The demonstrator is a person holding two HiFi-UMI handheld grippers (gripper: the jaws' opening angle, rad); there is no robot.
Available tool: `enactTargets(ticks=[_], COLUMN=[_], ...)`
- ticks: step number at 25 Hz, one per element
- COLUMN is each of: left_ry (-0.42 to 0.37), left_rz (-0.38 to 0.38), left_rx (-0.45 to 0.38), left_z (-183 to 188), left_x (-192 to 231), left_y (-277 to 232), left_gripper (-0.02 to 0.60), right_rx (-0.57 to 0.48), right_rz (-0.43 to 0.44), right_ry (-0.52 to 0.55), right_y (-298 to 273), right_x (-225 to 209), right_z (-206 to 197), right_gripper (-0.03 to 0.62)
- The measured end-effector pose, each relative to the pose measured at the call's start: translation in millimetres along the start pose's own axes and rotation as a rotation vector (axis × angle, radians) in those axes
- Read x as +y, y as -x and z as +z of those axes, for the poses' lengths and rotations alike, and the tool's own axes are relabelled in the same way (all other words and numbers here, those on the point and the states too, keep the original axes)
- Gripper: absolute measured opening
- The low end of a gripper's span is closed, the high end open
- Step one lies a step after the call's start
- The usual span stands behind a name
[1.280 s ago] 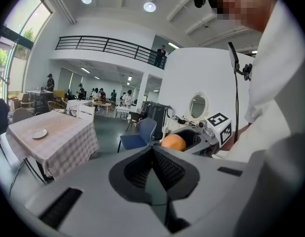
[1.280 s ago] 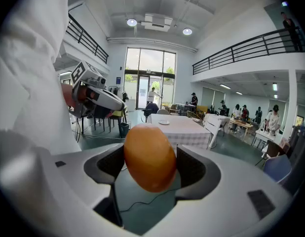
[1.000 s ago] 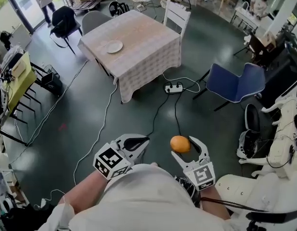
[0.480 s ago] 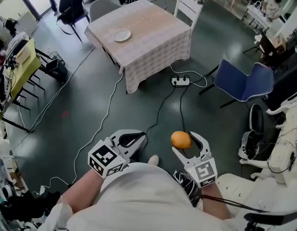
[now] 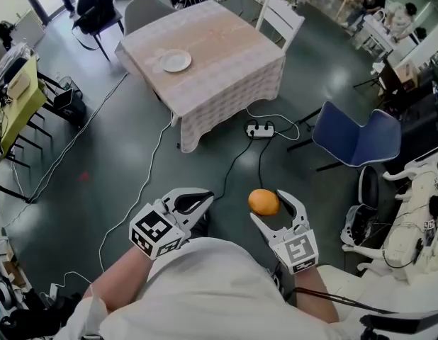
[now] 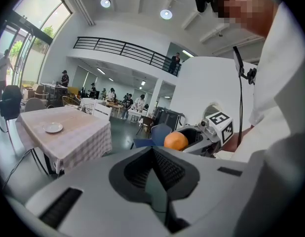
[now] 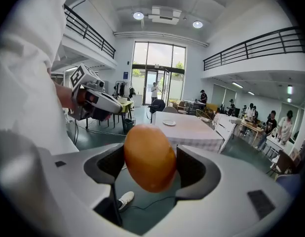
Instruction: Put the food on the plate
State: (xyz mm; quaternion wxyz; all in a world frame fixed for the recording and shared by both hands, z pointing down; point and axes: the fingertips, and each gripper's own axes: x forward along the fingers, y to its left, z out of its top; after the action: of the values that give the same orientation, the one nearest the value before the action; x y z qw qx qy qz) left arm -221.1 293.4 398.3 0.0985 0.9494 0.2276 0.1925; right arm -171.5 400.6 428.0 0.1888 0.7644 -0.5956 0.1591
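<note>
Orange [image 5: 263, 201] sits clamped in right gripper [image 5: 270, 208], well apart from plate [image 5: 176, 61].

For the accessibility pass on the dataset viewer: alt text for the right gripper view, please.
The right gripper fills the foreground, its two jaws shut on an orange fruit. Beyond it stands a cloth-covered table with a small white plate on it, and people are visible farther back.
</note>
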Motion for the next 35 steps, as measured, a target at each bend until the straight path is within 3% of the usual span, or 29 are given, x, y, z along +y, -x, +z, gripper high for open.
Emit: enactTargets(ticks=[5,9,16,23,35], left_ry=[-0.026,-0.044,0.058,0.106,0.205], left_rz=[0.004,0.046,0.168,0.305,0.569], left_rx=[-0.073,-0.073,-0.105,-0.135,-0.194], left_z=[53,66,70,83,155], left_x=[75,138,217,287,392], left_y=[-6,13,36,36,-6], left_gripper=[0.009,0.009,0.009,0.009,0.009], right_rx=[0.025,0.023,0.036,0.038,0.073], right_rz=[0.0,0.041,0.145,0.266,0.525], right_ry=[0.05,0.114,0.208,0.309,0.518], right_y=[-66,-135,-236,-345,-524], right_x=[-40,-57,-85,-123,-198], right_z=[46,82,129,156,182], right_gripper=[0.339,0.339,0.339,0.339,0.339])
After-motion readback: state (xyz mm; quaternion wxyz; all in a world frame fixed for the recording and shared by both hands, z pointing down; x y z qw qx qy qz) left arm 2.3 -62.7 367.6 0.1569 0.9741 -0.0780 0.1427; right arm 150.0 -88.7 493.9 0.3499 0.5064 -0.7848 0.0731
